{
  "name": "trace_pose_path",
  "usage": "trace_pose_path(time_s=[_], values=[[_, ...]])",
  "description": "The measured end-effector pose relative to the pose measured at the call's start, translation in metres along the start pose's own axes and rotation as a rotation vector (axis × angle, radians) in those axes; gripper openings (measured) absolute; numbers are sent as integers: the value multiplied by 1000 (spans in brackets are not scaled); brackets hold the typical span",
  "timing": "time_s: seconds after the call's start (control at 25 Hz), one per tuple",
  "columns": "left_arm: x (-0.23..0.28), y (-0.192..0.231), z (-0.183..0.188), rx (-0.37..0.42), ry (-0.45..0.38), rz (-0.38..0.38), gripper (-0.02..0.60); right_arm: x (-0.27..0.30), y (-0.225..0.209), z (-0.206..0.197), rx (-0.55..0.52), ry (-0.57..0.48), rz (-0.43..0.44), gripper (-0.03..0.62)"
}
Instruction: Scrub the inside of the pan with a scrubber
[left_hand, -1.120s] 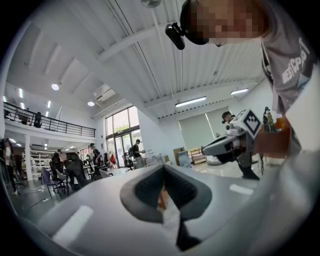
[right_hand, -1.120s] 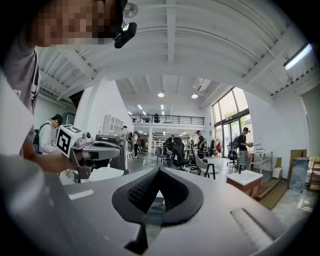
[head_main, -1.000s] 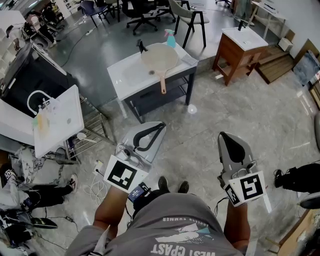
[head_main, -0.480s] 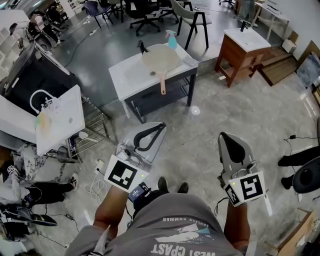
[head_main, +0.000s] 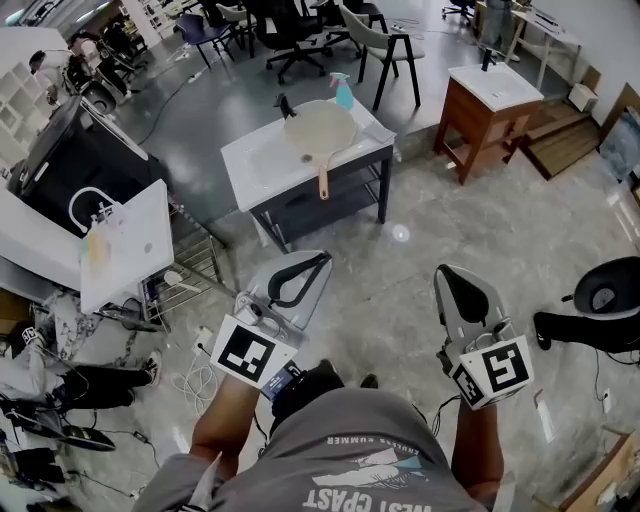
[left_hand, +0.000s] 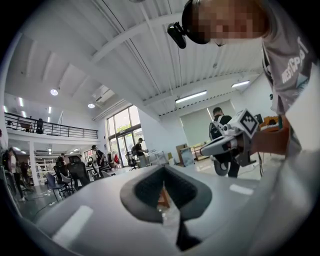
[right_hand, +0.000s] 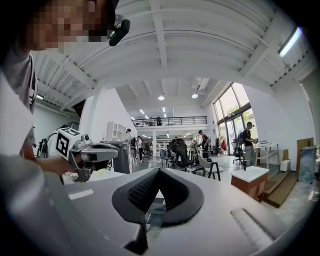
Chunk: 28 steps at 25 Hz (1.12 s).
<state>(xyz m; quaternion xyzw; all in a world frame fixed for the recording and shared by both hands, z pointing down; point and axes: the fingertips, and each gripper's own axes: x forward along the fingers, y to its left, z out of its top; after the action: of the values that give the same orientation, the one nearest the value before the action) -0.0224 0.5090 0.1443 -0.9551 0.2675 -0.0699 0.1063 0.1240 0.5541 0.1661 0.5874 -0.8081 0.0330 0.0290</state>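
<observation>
pan (head_main: 319, 122) on white counter (head_main: 262, 160) far ahead across grey tiled floor (head_main: 400, 300), open side up, cream inside showing. wooden handle (head_main: 324, 175) toward the camera, poking past the counter's front edge. just behind the pan, blue spray bottle (head_main: 343, 92); by its left rim, black tap (head_main: 285, 101). well apart from the counter, low in the head view, 2 grippers side by side, pointing level toward it. left gripper (head_main: 322, 259) with jaws closed tip to tip, only the hollow of its dark pads between them, nothing gripped. right gripper (head_main: 446, 272) likewise pressed together and empty. right of the counter, wooden vanity (head_main: 490, 100) with white top. behind, dark and grey chairs (head_main: 385, 40). at far left, white sink unit (head_main: 125, 240); at far right, black stool (head_main: 605, 295).
</observation>
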Motion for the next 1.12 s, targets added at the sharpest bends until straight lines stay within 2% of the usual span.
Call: trace_pose_path(time_s=[0.24, 0.52, 1.12], values=[[7, 3, -4, -3, 15, 3, 2, 5, -10, -4, 12, -1, -5, 2], [29, 43, -25, -23, -4, -13, 2, 48, -21, -12, 9, 21, -32, 2], [107, 224, -80, -85, -63, -63, 2, 230, -47, -1, -16, 68, -119, 2]])
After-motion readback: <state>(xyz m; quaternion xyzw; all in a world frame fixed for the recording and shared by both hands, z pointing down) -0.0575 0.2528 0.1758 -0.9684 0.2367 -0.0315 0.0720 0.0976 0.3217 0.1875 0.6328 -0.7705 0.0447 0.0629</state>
